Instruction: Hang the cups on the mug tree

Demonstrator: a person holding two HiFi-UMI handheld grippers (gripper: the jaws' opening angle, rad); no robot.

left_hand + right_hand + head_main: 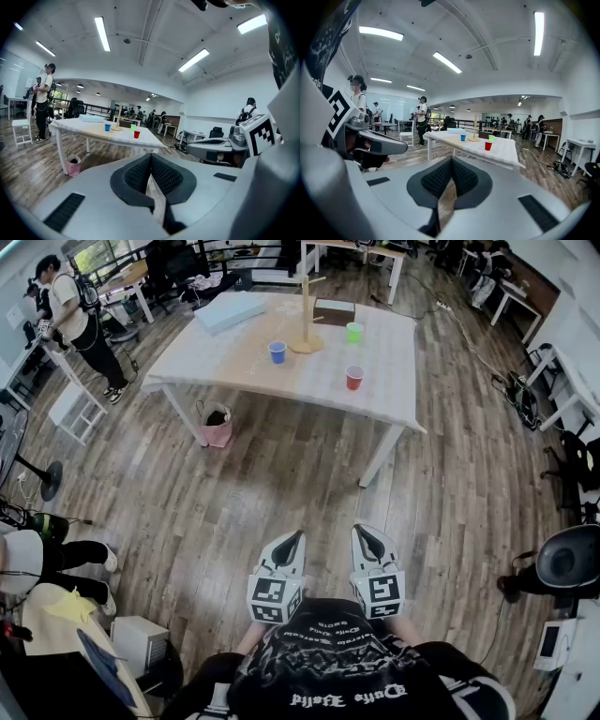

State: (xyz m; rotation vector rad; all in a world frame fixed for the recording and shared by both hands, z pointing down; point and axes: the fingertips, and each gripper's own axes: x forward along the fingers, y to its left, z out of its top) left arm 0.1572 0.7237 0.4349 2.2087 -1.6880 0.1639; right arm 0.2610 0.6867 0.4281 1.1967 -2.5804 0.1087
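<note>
A white table [225, 362] stands well ahead of me across the wood floor. On it are a wooden mug tree [305, 310], a blue cup [277, 352], a green cup [353, 331] and a red cup [354, 377]. No cup hangs on the tree. My left gripper [296, 538] and right gripper [360, 532] are held close to my body, far short of the table, both shut and empty. The left gripper view shows its pads [140, 173] pressed together, the red cup [137, 134] far beyond. In the right gripper view the pads [461, 176] also meet, the red cup [488, 146] distant.
A light blue box [230, 310] and a dark box [334, 311] lie on the table. A pink bin [216, 426] stands under its left side. A person [80, 320] stands at far left by a white stool [77, 411]. A black chair [562, 563] is at right.
</note>
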